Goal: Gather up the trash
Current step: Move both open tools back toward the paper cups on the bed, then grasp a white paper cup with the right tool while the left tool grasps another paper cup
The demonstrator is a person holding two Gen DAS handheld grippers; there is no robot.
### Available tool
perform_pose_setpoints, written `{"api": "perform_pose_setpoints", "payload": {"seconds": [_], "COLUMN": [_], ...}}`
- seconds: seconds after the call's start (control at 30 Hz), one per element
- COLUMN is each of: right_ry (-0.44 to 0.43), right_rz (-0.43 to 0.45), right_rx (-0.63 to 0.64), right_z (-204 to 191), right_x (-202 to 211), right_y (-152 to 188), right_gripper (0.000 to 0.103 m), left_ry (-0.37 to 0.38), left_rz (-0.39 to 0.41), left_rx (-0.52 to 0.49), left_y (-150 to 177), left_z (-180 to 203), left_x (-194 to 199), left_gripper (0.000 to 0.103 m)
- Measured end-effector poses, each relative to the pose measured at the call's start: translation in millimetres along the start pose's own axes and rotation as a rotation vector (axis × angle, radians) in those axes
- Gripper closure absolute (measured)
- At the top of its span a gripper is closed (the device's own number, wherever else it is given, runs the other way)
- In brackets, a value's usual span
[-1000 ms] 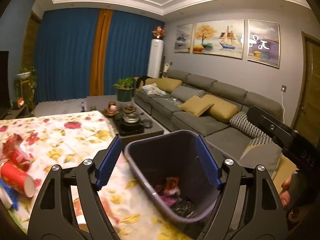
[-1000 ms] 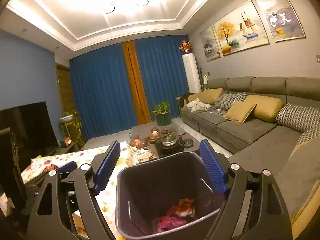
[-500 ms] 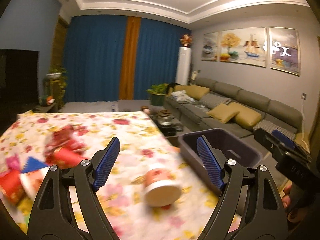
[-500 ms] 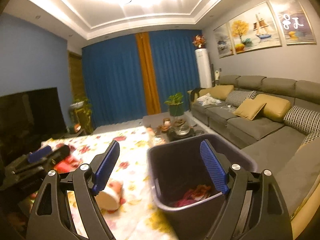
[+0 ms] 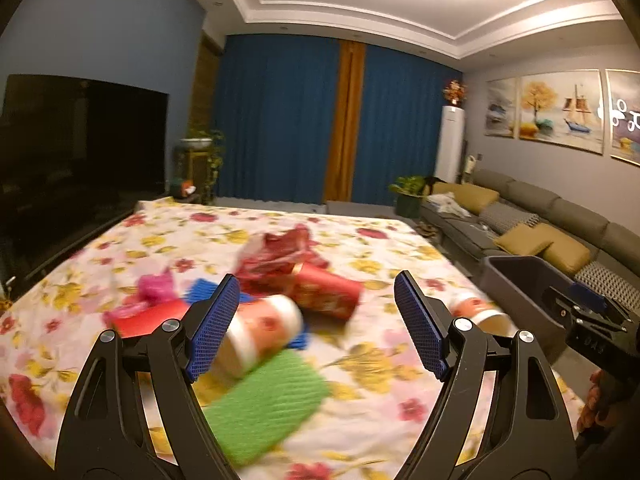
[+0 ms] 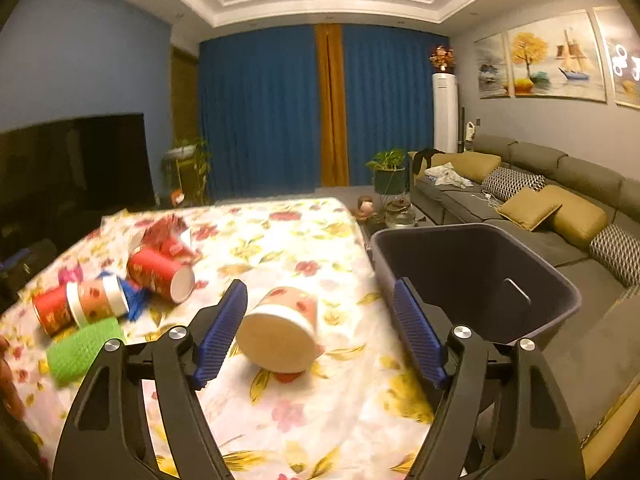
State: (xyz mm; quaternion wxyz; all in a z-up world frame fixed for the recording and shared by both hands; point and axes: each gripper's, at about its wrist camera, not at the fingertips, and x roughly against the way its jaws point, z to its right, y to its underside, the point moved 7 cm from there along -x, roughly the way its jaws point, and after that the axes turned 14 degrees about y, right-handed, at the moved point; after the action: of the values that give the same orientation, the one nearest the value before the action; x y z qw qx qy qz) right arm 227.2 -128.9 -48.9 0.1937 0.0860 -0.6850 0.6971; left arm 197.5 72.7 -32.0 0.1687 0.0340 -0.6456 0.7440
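Note:
A pile of trash lies on the floral tablecloth (image 5: 120, 248): a white paper cup with red print (image 5: 260, 332), a red paper cup (image 5: 326, 294), a green sponge (image 5: 264, 400), crumpled red wrappers (image 5: 288, 248) and a pink scrap (image 5: 154, 288). My left gripper (image 5: 318, 324) is open above the white cup, empty. Another floral paper cup (image 6: 280, 330) lies on its side between the fingers of my open right gripper (image 6: 320, 330), untouched. The dark trash bin (image 6: 476, 276) stands at the table's right edge.
A grey sofa (image 6: 540, 200) with yellow cushions runs along the right wall. A dark TV (image 5: 80, 140) stands left of the table. A low tea table with a plant (image 6: 390, 184) sits beyond the bin. Blue curtains hang at the back.
Both grippers swung left, away from over the bin toward the table. The trash pile came under the left gripper, and a fallen cup now lies between the right gripper's fingers.

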Motion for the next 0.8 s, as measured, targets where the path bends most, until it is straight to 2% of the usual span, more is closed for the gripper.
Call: {"api": "perform_pose_setpoints", "payload": {"seconds": [0.13,0.4,0.6,0.8], "right_ry": [0.001,0.029,0.035,0.024], "right_rz": [-0.045,-0.108,-0.158,-0.212], "right_rx": [0.029,0.081,0.109,0.119], "right_z": [-11,-19,-23,-27], "right_x": [-11,-32,-50,-66], "right_y": [12,26,29,32], "right_gripper": [0.036,0.041,0.05,0.065], "left_ry": [-0.031,-0.028,-0.039,-0.039], "left_rz": [0.007,-0.006,-0.025,-0.053], "left_rx": [0.018,0.047,0.071,0.099], "left_y": [0,6,12,17], "left_z": [-17,-31,-41,-50], "left_x": [10,5,-2,-9], "left_gripper": [0.025,0.025,0.025,0.025]}}
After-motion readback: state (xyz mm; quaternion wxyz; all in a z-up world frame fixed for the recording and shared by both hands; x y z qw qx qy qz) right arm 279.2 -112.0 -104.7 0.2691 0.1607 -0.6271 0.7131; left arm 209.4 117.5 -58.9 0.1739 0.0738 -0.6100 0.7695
